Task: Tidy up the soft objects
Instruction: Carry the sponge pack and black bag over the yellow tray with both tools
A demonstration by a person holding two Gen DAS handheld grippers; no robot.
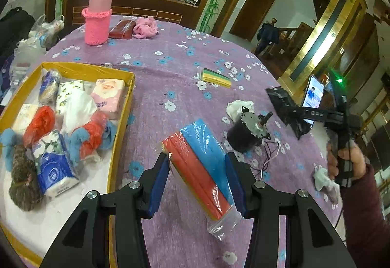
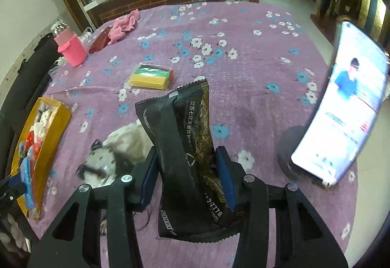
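Note:
My left gripper (image 1: 197, 158) is shut on a clear-wrapped pack of red, blue and yellow cloths (image 1: 195, 141), held just above the purple flowered tablecloth (image 1: 170, 53). To its left is a yellow box (image 1: 121, 107) holding tissue packs, yarn and red and blue bundles. My right gripper (image 2: 186, 151) is shut on a black foil packet (image 2: 185, 121), lifted off the cloth; the packet (image 1: 282, 102) also shows at the right of the left wrist view. A yellow and green sponge pack (image 1: 217, 77) (image 2: 151, 77) lies mid-table. A white cloth (image 1: 235, 107) lies beside a motor.
A small motor with wires (image 1: 246, 131) lies near the cloth pack. A lit phone (image 2: 346, 116) stands on the right. At the far edge are a bottle in a pink knitted sleeve (image 1: 97, 24), a red pouch (image 1: 120, 29) and a pink cloth (image 1: 146, 27). Another white wad (image 1: 321, 177) lies by my right hand.

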